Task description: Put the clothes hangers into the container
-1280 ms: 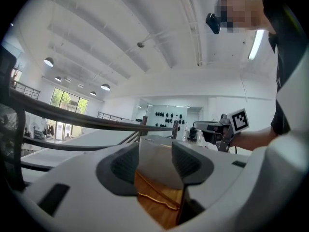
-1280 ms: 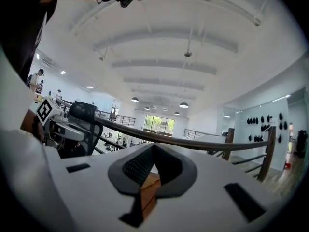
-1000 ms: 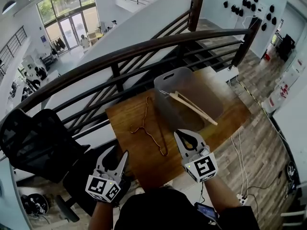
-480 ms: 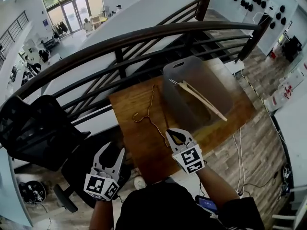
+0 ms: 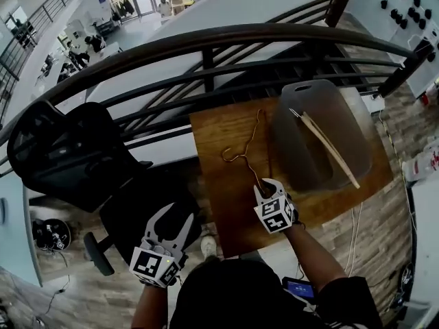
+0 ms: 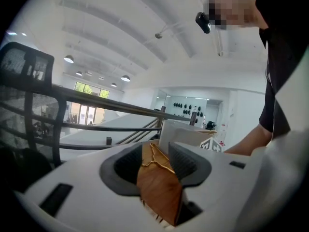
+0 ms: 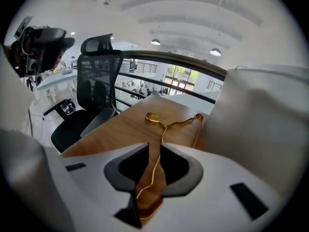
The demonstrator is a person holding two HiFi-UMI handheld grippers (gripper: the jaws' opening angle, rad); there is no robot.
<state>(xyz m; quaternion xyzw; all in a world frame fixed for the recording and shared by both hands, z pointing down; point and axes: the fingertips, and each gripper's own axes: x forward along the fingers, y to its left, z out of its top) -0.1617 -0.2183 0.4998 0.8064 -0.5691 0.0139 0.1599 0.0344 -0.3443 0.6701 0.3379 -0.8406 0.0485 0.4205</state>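
right gripper (image 5: 267, 186) sits over the near end of the gold wire hanger (image 5: 245, 158), which lies flat on the wooden table (image 5: 216, 204) just left of the translucent container (image 5: 293, 149). its jaws have just been opening: narrow gap, wire runs between them, pads not pinching it. left gripper (image 5: 175, 218) is spread and empty, off the table. we judge the hanger light, thin, springy and slippery; best pinched firmly on a straight arm.

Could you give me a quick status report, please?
Left claw open, empty. Right claw just opening, gold hanger between its jaws. Wooden hanger already in container; nothing blocking.
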